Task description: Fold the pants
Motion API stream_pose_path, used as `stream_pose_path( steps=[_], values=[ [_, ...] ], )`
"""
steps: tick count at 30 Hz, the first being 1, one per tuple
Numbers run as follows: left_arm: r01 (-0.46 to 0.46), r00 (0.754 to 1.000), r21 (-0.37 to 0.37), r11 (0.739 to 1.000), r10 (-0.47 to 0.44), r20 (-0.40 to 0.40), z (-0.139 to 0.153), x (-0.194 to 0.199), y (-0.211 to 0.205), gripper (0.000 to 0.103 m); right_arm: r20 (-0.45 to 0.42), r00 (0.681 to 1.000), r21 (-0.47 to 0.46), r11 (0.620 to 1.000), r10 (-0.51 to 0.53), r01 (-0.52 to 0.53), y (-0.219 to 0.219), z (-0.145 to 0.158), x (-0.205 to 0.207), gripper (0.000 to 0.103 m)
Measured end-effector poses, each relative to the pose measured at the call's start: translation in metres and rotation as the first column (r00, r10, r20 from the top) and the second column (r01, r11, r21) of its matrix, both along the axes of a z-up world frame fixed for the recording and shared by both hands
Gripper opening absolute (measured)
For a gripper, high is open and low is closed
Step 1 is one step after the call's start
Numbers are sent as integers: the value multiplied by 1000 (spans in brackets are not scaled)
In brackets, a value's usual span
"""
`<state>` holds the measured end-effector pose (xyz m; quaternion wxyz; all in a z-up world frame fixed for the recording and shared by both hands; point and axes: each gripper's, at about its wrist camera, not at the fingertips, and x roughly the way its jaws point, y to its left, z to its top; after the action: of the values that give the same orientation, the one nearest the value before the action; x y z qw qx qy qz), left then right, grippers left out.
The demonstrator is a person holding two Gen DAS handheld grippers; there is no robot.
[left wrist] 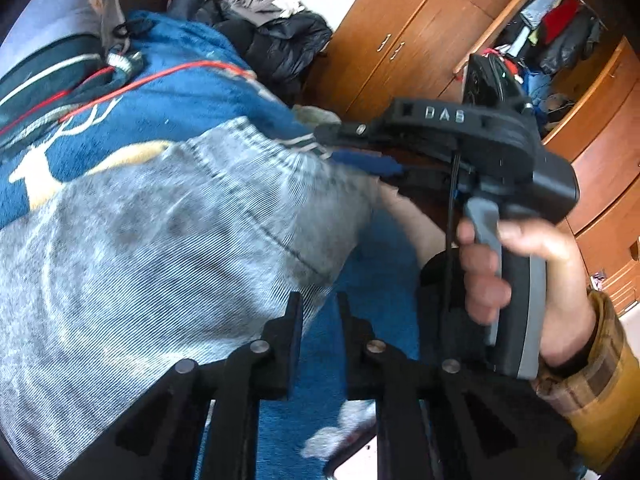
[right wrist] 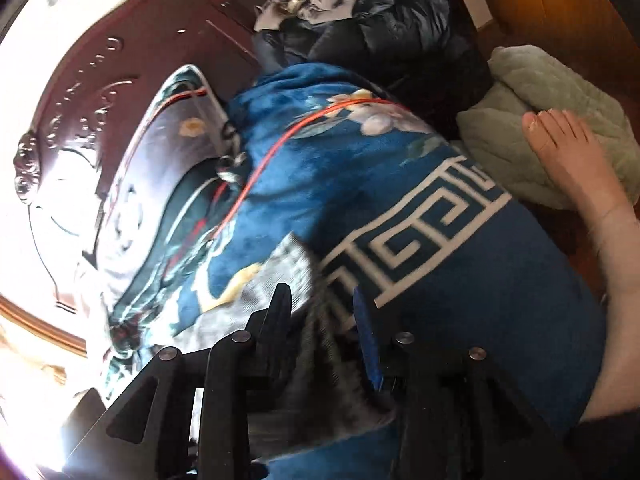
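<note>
Grey-blue denim pants (left wrist: 160, 240) lie spread on a blue patterned blanket (left wrist: 180, 92). My left gripper (left wrist: 320, 300) hovers at their lower right edge. Its fingers stand a little apart, with only blanket showing between them. My right gripper (left wrist: 332, 146), held by a hand (left wrist: 540, 280), points at the pants' right edge near the waistband. In the right wrist view the right gripper (right wrist: 320, 292) is slightly open. A blurred fold of the pants (right wrist: 296, 264) runs between its fingers, and the pads do not look pressed on it.
A red cord (left wrist: 160, 76) crosses the blanket. Dark jackets (left wrist: 280, 40) are piled at the bed's far end. A bare foot (right wrist: 568, 152) rests on a green quilt (right wrist: 540, 80) to the right. A carved wooden headboard (right wrist: 100, 80) stands left, wooden wardrobes (left wrist: 400, 40) behind.
</note>
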<state>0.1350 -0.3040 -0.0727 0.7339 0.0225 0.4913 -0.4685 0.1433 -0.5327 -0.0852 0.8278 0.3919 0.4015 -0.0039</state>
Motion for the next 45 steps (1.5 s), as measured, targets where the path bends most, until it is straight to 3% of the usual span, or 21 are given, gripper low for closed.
stream_pose_path(
  steps=[2, 5, 7, 10, 12, 14, 17, 21, 23, 29, 31, 33, 36, 39, 43, 44, 45],
  values=[
    [10, 1000, 4, 1000, -10, 15, 4, -7, -1, 17, -7, 1000, 6, 1000, 18, -18, 8, 4, -6, 34],
    [4, 1000, 8, 1000, -4, 17, 5, -3, 0, 17, -31, 999, -41, 999, 23, -25, 20, 14, -15, 50],
    [-15, 1000, 30, 999, 14, 8, 1, -1, 7, 17, -30, 999, -88, 995, 36, -38, 28, 21, -19, 55],
    [-44, 999, 87, 995, 46, -16, -18, 9, 10, 17, -142, 986, -177, 978, 85, -109, 46, 9, -12, 56],
    [-56, 997, 121, 991, 62, -47, -33, 10, 14, 17, -267, 958, -239, 956, 102, -169, 57, -11, -4, 34],
    [-62, 996, 131, 989, 71, -60, -41, 9, 17, 17, -317, 943, -293, 936, 99, -196, 58, -21, 1, 23],
    [-73, 995, 121, 990, 80, -57, -45, 6, 18, 17, -314, 946, -283, 944, 78, -171, 51, -20, -2, 19],
    [-82, 993, 133, 988, 92, -71, -52, 10, 13, 17, -368, 926, -305, 931, 81, -203, 54, -33, 3, 19],
    [-86, 993, 125, 988, 96, -72, -48, 8, 16, 17, -370, 926, -316, 927, 76, -202, 55, -33, 4, 19],
    [-113, 993, 92, 989, 115, -17, -18, 0, 64, 18, -279, 958, -344, 923, 74, -171, 51, -18, -13, 43],
    [-160, 987, 86, 983, 162, -9, -7, 1, 101, 27, -242, 969, -385, 911, 52, -145, 51, -7, -20, 46],
    [-218, 976, 80, 973, 219, 6, 3, 3, 143, 44, -205, 978, -416, 901, 39, -123, 55, 4, -26, 47],
    [-337, 942, 112, 935, 335, 35, 15, 6, 222, 46, -135, 990, -442, 891, 50, -106, 71, 24, -30, 55],
    [-436, 900, 202, 877, 433, 60, 11, 16, 282, 46, -82, 986, -435, 885, 144, -165, 112, 40, -27, 56],
    [-554, 810, 326, 766, 586, -2, -16, 30, 357, 46, -80, 949, -410, 858, 305, -310, 192, 42, -18, 56],
    [-567, 780, 379, 731, 624, -36, -31, 32, 372, 39, -81, 935, -384, 855, 345, -348, 213, 40, -17, 56],
    [-577, 752, 395, 715, 654, -86, -44, 27, 386, 33, -83, 922, -362, 851, 378, -381, 233, 37, -15, 56]
  ],
)
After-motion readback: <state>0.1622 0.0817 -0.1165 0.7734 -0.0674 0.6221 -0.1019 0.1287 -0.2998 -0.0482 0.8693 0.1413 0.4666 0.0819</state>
